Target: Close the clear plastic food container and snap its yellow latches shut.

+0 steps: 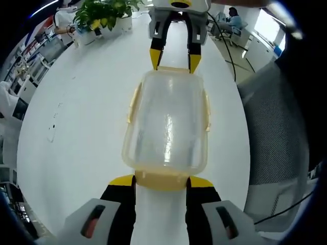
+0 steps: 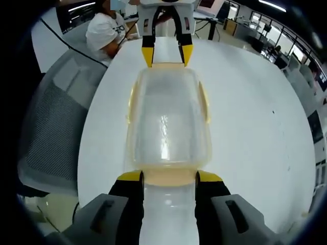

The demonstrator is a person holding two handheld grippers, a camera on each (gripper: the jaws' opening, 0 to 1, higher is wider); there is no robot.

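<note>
One clear container (image 1: 167, 125) with four yellow latches (image 1: 159, 179) sits between two grippers, left (image 1: 161, 182) and right (image 2: 169, 177), fingers released.

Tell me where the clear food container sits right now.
The clear food container lies on the white table, mid-frame in both gripper views, lengthwise between the left gripper at one short end and the right gripper at the other.

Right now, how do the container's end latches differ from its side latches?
On the container, each end latch sits between a gripper's yellow-tipped jaws: the left gripper brackets one, the right gripper the opposite one. The side latches run along the long edges with no gripper near. All are pale yellow.
</note>
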